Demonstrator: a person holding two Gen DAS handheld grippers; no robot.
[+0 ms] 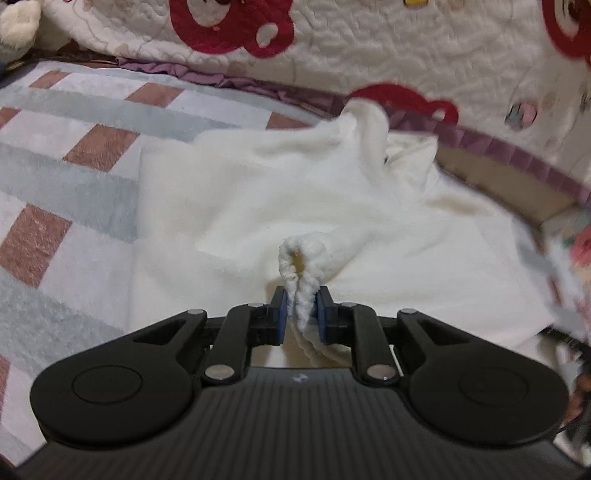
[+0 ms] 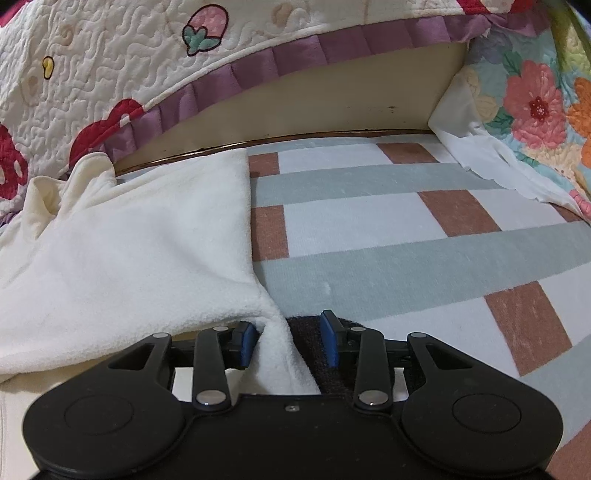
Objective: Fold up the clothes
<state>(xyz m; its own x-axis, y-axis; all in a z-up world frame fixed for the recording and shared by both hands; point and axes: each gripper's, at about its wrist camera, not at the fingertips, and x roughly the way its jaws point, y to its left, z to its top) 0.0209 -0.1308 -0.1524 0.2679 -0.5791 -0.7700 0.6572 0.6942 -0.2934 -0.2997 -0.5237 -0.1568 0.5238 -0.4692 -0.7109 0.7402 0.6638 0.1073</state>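
A white fleece garment [image 1: 258, 192] lies rumpled on a checked blanket [image 1: 74, 206]. My left gripper [image 1: 303, 314] is shut on a pinched fold of its near edge, and the fold loops up just past the blue pads. In the right wrist view the same garment [image 2: 147, 251] covers the left half, its straight edge running back toward the bed. My right gripper [image 2: 289, 341] stands open. A corner of the white fleece runs between its fingers next to the left pad, and a dark cloth [image 2: 314, 362] lies beside it under the gap.
A quilted bedspread [image 2: 110, 74] with red shapes and a purple ruffle hangs over a beige bed base [image 2: 332, 103] along the back. A floral quilt [image 2: 535, 99] and a thin white cloth [image 2: 480, 158] lie at the right. A plush toy [image 1: 18, 22] sits at the far left.
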